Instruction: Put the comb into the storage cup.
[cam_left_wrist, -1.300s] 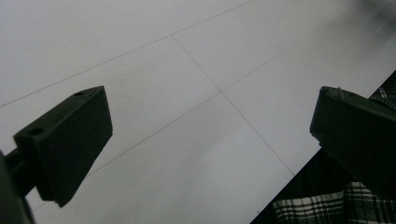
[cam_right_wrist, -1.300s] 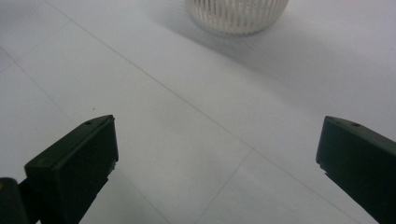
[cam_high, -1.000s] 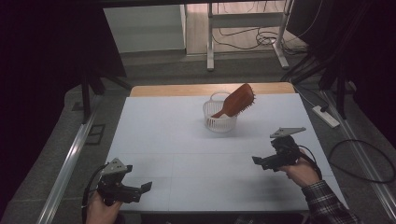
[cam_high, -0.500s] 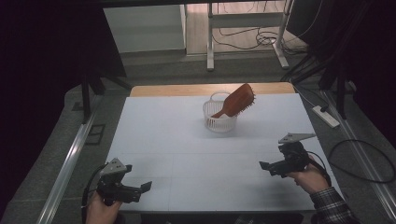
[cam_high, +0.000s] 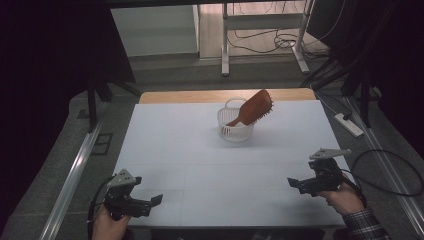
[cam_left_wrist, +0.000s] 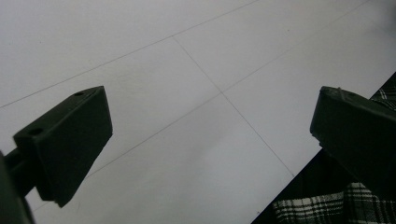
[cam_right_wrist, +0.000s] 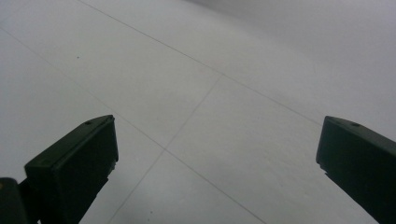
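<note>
On the far middle of the white worktop (cam_high: 200, 150) stands a small white slotted plastic basket (cam_high: 235, 126) with a loop handle at its back. A reddish-brown wooden hairbrush (cam_high: 255, 107) leans in it, handle end down inside the basket and the broad oval head tilted up and to the right over the rim, its bristles facing right and down.

Both claws are at the near edge, well apart from the basket and from each other. The left claw (cam_high: 156, 201), held in a hand (cam_high: 107, 225) at the near left corner, points right along the worktop. In the left gripper view its two black jaws are spread wide with nothing between them but bare white surface crossed by thin seam lines, and a strip of plaid sleeve (cam_left_wrist: 322, 207) shows at the lower right.

The right claw (cam_high: 292, 184), held in a hand (cam_high: 342, 197) at the near right, points left, with its grey three-cornered plate (cam_high: 329, 152) on top and a black cable (cam_high: 385, 172) looping off past the worktop's right edge. In the right gripper view its jaws also stand wide apart, over bare worktop.
</note>
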